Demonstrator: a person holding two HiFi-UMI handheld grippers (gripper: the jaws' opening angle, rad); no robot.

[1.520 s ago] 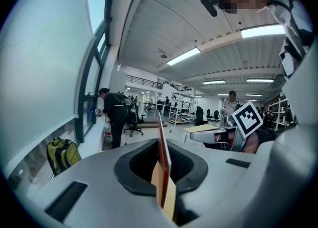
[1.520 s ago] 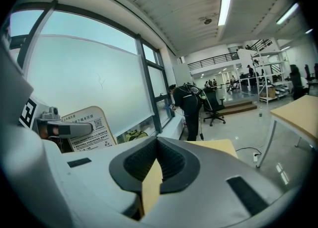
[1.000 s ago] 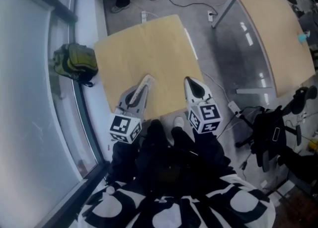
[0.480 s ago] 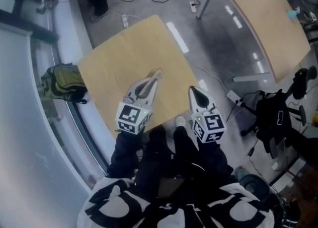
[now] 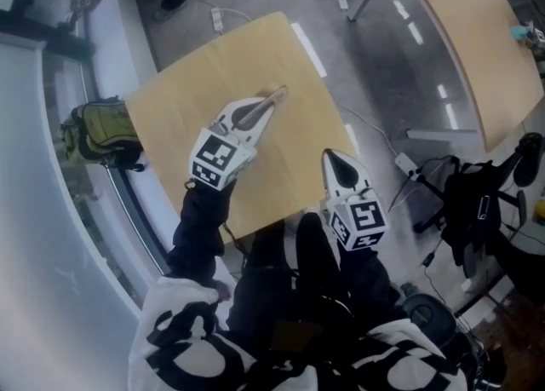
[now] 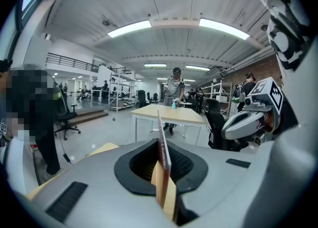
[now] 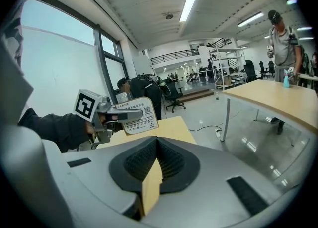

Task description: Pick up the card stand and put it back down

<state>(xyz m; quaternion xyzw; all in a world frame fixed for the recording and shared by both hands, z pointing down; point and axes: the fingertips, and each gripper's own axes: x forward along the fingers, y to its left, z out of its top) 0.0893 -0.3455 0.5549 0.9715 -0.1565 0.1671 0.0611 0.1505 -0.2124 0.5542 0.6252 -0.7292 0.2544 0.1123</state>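
The card stand, a white printed card with a QR code on a slim base, is held above the light wooden table. My left gripper is shut on it over the table's middle. In the left gripper view the card shows edge-on, clamped between the jaws of the left gripper. My right gripper hovers by the table's near right edge with its jaws together and nothing in them. In its own view the right gripper has its pads meeting, and the left gripper shows at the left.
A green backpack lies on the floor by the glass wall at the left. A larger wooden table stands to the right. A black chair with a bag and a power strip with cables sit on the floor at the right. A person stands far off.
My left gripper has moved forward over the table with the card stand in it and sunk somewhat. The right gripper has dropped a little near the table's edge.
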